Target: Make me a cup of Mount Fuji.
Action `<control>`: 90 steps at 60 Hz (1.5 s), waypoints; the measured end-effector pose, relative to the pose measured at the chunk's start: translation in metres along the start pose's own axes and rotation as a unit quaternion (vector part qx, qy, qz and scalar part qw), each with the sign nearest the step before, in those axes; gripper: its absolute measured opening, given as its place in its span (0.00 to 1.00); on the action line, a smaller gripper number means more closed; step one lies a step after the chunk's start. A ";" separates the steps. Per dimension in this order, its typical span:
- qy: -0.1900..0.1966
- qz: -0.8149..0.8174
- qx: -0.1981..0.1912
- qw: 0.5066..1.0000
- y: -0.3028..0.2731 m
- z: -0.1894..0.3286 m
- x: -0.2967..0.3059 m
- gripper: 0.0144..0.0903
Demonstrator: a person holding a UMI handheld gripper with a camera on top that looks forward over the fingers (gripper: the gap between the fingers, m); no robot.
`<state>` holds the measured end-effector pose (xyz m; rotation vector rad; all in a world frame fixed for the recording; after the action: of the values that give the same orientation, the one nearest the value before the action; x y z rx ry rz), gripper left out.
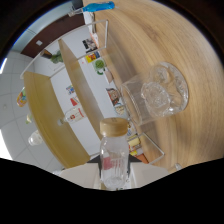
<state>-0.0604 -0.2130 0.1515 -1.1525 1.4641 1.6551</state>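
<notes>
A clear bottle (114,152) with a tan lid and red markings stands between my fingers, its lid pointing away from me. My gripper (113,164) is shut on it, with a dark fingertip (95,161) pressing on one side and the other fingertip on the opposite side. The lower parts of the fingers are hidden. Beyond the bottle, a clear glass cup (159,95) with a patterned wall sits on the wooden table (165,35). A wider glass piece (176,82) lies just behind it.
A clear acrylic organiser (131,102) with small packets stands beside the cup. White shelving (75,75) with wooden panels and labelled items lies past the table edge, over a tiled floor (12,95). A blue object (98,7) rests at the table's far end.
</notes>
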 end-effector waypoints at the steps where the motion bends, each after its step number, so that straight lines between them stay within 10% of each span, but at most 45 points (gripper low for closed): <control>1: -0.001 0.002 -0.002 1.000 0.001 0.000 0.000 0.34; 25: 0.033 -0.259 -0.025 0.965 0.030 -0.004 -0.037 0.34; 53: 0.170 -0.795 -0.014 0.582 0.010 0.003 0.048 0.34; 85: 0.181 -0.818 -0.028 0.545 0.000 -0.007 0.099 0.38; 90: 0.198 -0.807 -0.047 0.554 0.001 -0.013 0.107 0.58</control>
<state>-0.1033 -0.2349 0.0549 -1.9658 -0.0279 0.0713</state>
